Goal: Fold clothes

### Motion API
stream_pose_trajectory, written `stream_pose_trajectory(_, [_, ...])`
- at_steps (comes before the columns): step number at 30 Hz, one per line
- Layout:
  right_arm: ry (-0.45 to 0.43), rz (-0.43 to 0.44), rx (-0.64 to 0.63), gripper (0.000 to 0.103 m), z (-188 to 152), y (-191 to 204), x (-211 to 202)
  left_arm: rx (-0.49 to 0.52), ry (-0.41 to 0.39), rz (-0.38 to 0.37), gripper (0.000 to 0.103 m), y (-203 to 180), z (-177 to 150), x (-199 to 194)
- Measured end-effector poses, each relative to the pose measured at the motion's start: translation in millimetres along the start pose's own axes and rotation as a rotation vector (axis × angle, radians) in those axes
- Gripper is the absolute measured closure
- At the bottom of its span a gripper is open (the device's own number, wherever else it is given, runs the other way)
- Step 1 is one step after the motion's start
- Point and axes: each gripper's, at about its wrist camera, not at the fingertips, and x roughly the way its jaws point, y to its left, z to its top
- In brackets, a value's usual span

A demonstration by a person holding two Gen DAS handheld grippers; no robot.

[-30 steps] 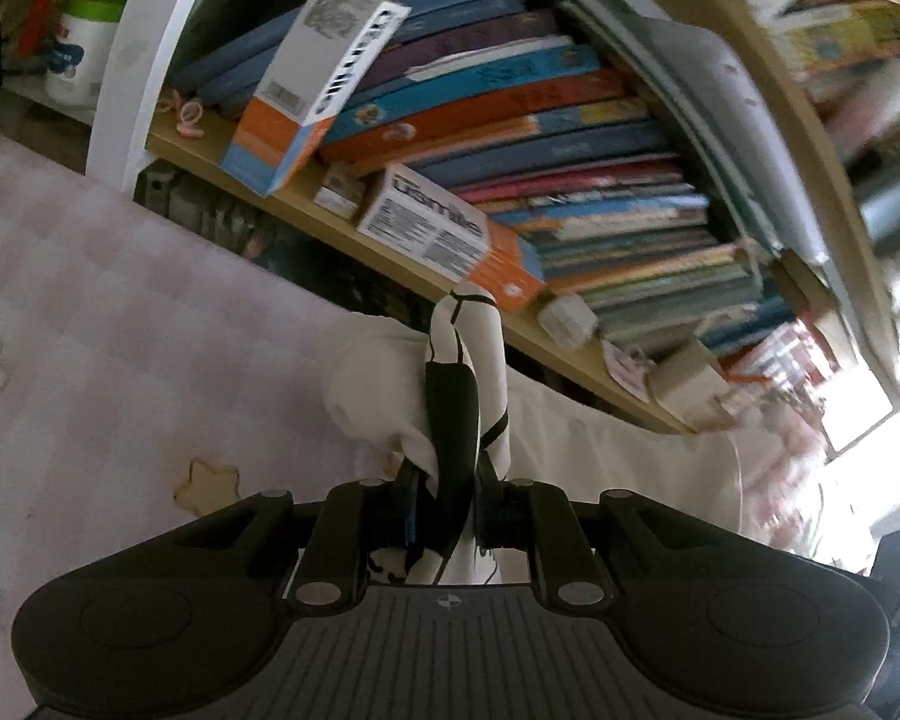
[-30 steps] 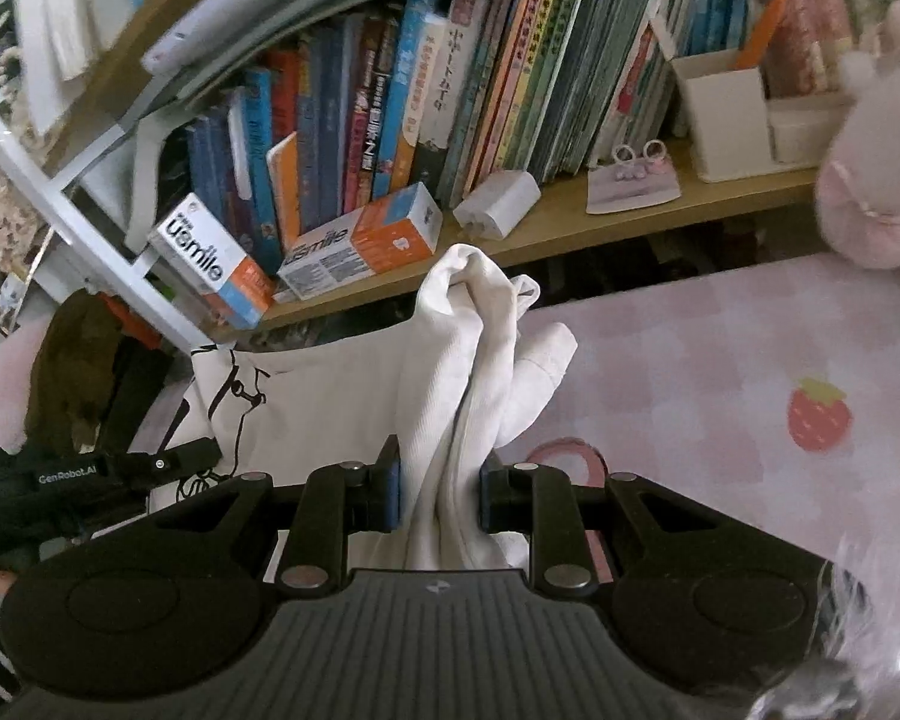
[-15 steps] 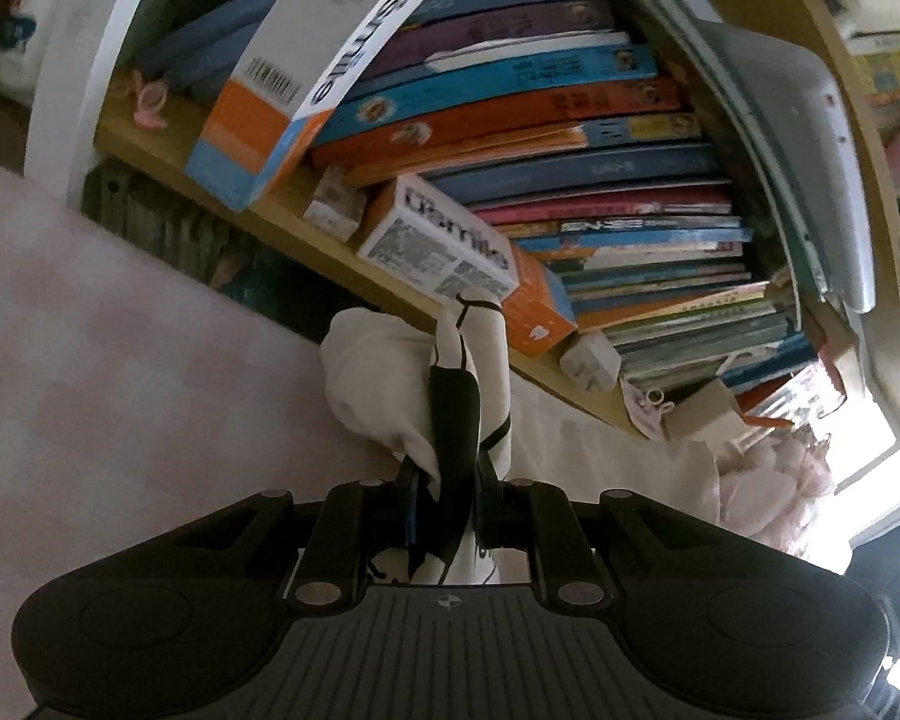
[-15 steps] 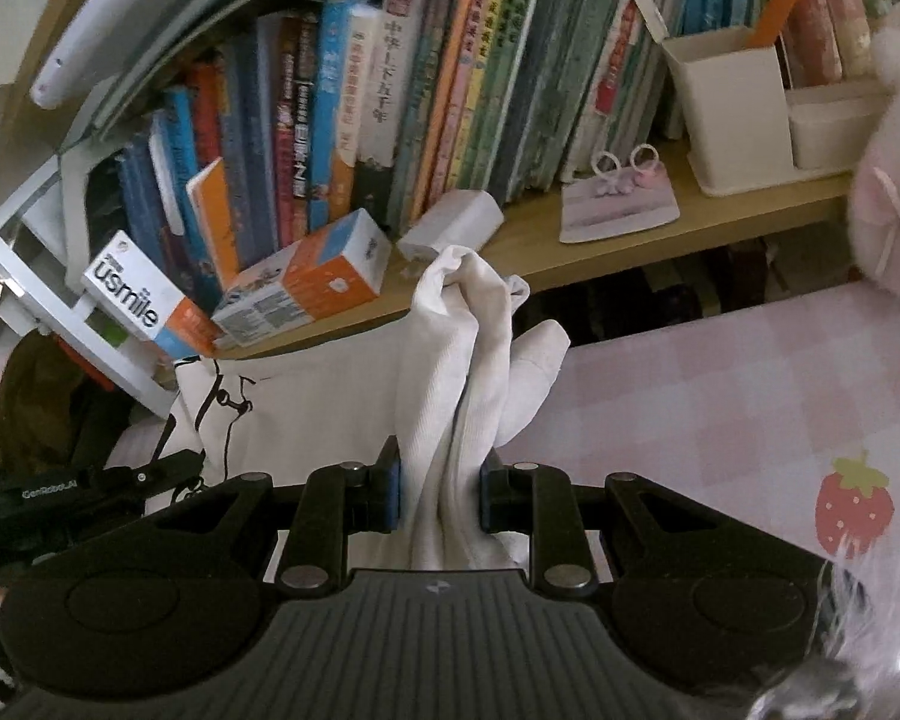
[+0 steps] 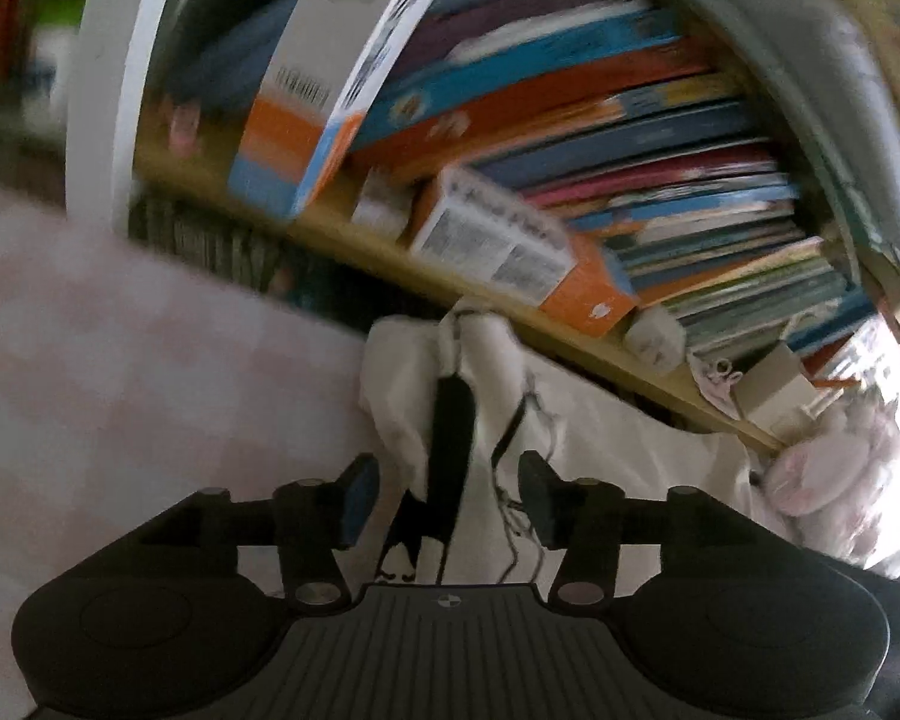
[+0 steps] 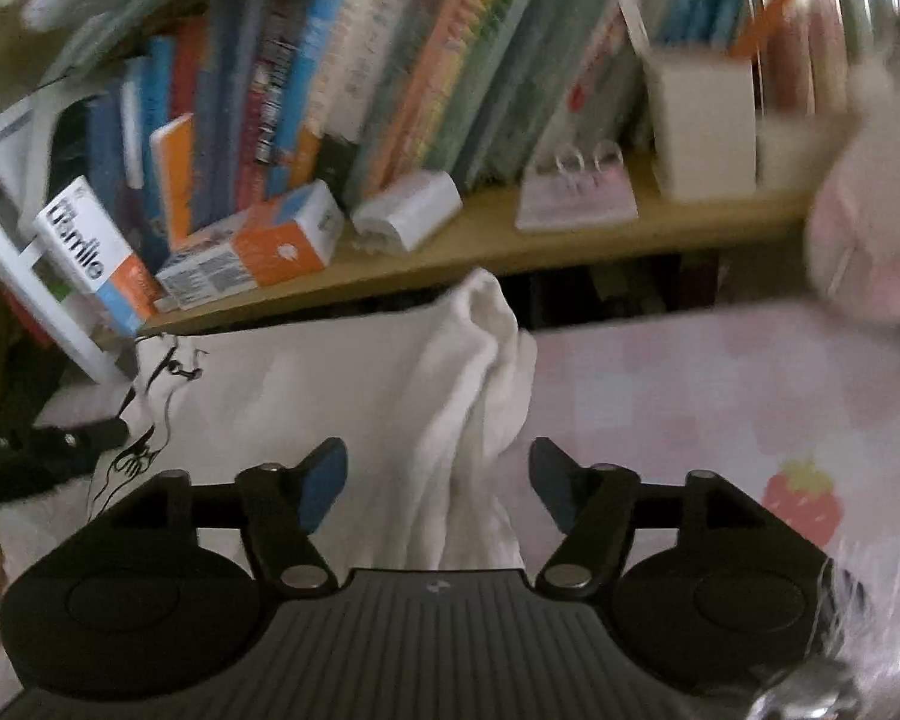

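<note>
Only the right wrist view shows the strawberry print [image 6: 803, 501] at lower right, on the pink sheet [image 6: 660, 384]. The left gripper [image 5: 447, 498] and the right gripper [image 6: 438, 480] both stand wide, holding nothing. One white garment [image 6: 342, 384] lies bunched at centre between the fingers. Two orange boxes [image 5: 528, 252] stand on the shelf [image 6: 510, 240].

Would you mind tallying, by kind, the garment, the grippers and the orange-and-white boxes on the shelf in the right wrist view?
White garment: 1
Grippers, both with fingers apart: 2, the right gripper and the left gripper
Orange-and-white boxes: 2, the leaning box and the flat box
Total: 5
</note>
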Motion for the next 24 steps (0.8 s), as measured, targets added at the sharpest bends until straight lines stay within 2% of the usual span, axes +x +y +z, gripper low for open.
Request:
stream_pose_trajectory(3, [-0.05,-0.033,-0.052,0.031,-5.7,9.6,-19.5,0.082,-0.056,0.058,0.037,-13.5,-8.3,-22.2])
stream_pose_trajectory(6, [-0.097,-0.092,-0.092,0.023,-15.5,18.2,-37.7,0.16,-0.108,0.135,0.025,-27.5,-20.3,-43.3])
stream_pose_trajectory(9, [-0.117,-0.159,-0.126,0.018,-31.7,25.1,-54.0,0.208,-0.146,0.213,0.021,-39.0,-40.3,-60.0])
stream_pose_trajectory(13, [-0.12,-0.195,-0.161,0.011,-56.5,34.1,-72.5,0.29,-0.184,0.289,0.005,-54.9,-71.1,-76.5])
stream_pose_trajectory(16, [-0.12,-0.222,-0.223,0.006,-77.8,41.2,-88.5,0.338,-0.189,0.33,0.002,-67.1,-95.6,-84.4])
stream_pose_trajectory(24, [-0.106,-0.234,-0.229,0.005,-110.8,48.7,-114.3,0.292,-0.15,0.309,0.002,-85.4,-128.1,-100.3])
